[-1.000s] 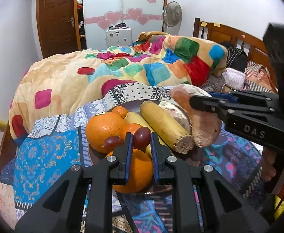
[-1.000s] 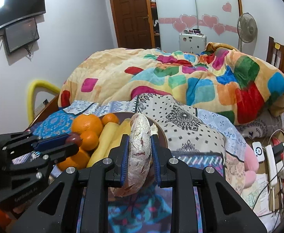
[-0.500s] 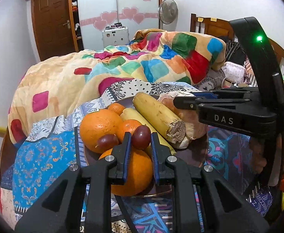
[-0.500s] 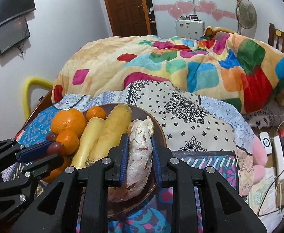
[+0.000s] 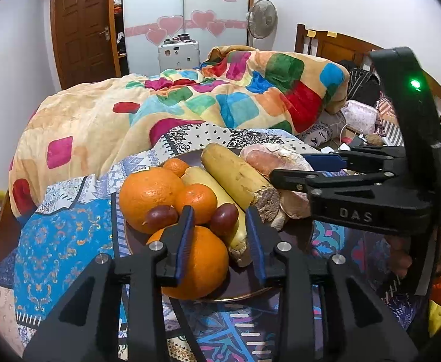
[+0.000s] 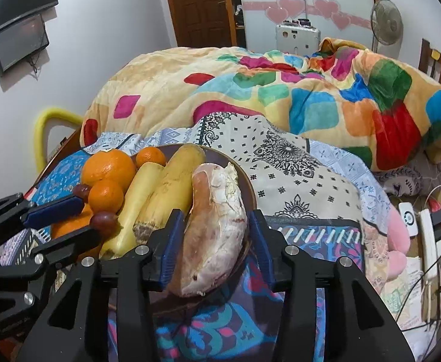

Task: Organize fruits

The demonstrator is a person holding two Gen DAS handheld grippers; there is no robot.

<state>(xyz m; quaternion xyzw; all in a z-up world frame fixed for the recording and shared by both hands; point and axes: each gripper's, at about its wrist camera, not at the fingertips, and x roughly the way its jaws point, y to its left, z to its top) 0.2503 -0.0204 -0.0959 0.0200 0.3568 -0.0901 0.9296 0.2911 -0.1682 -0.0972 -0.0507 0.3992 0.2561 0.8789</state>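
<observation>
Looking along our left gripper (image 5: 220, 224), we see its jaws just parted, a dark red fruit (image 5: 224, 214) loose between them on the brown plate (image 5: 247, 289); our right gripper (image 6: 216, 235) has just been opening too, freeing the pale sweet potato (image 6: 217, 223) lying on the plate's rim beside 2 yellow roots

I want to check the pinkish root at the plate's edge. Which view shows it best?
The right wrist view: the pinkish root lies whole, close, between open pads. In the left wrist view the right hand-held gripper hides part of it.
</observation>
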